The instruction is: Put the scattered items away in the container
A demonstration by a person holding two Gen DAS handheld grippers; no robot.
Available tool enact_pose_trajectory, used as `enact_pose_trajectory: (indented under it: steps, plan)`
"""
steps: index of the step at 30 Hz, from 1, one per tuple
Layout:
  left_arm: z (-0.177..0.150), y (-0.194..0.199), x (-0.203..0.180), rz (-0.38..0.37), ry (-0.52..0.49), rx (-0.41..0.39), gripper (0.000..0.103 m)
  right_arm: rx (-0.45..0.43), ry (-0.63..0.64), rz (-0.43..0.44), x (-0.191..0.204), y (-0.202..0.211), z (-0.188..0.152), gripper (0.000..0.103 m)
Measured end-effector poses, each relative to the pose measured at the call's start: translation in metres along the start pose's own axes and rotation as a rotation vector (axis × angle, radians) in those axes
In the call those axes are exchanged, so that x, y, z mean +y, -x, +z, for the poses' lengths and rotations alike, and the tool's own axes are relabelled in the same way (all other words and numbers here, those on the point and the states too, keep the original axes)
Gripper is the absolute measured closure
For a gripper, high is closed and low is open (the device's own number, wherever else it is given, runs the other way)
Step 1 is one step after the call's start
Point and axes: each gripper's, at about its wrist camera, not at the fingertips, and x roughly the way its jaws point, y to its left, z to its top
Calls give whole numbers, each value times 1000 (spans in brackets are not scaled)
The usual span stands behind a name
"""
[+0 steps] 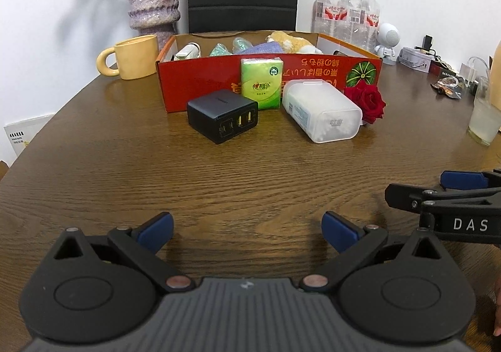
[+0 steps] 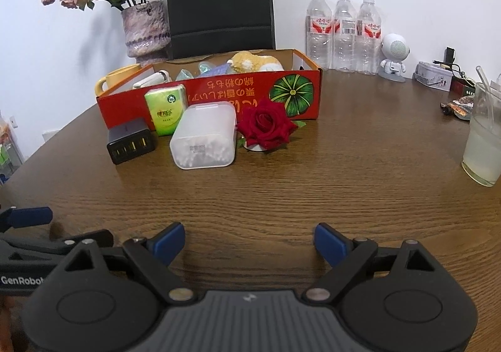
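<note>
A red cardboard box [image 1: 200, 83] [image 2: 225, 98] stands on the wooden table, holding a plush toy and several small items. In front of it lie a black charger [image 1: 222, 115] [image 2: 131, 140], a green tissue pack [image 1: 262, 83] [image 2: 165, 109] leaning on the box, a translucent plastic case [image 1: 321, 111] [image 2: 205, 139] and a red rose [image 1: 368, 100] [image 2: 266, 123]. My left gripper [image 1: 247, 228] [image 2: 40, 227] hovers open over bare table, well short of the items. Beside it my right gripper [image 2: 249, 241] [image 1: 438, 186] is open too, with nothing between its fingers.
A yellow mug [image 1: 131, 56] and a vase of dried roses [image 1: 153, 4] stand left of the box, a black bag [image 2: 219, 4] behind it. Three water bottles [image 2: 343, 33], a white robot figure [image 2: 393, 58], a tin and wrappers sit at right. A glass with a straw [image 2: 483, 139] is near the right edge.
</note>
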Motion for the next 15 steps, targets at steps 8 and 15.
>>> enact_pose_trajectory:
  steps: [8, 15]
  plan:
    - [-1, -2, -2, 4, -11, 6, 0, 2, 35, -20, 4, -2, -1, 11]
    - [-3, -2, -4, 7, -22, -8, 0, 12, 35, -47, 4, -5, -1, 6]
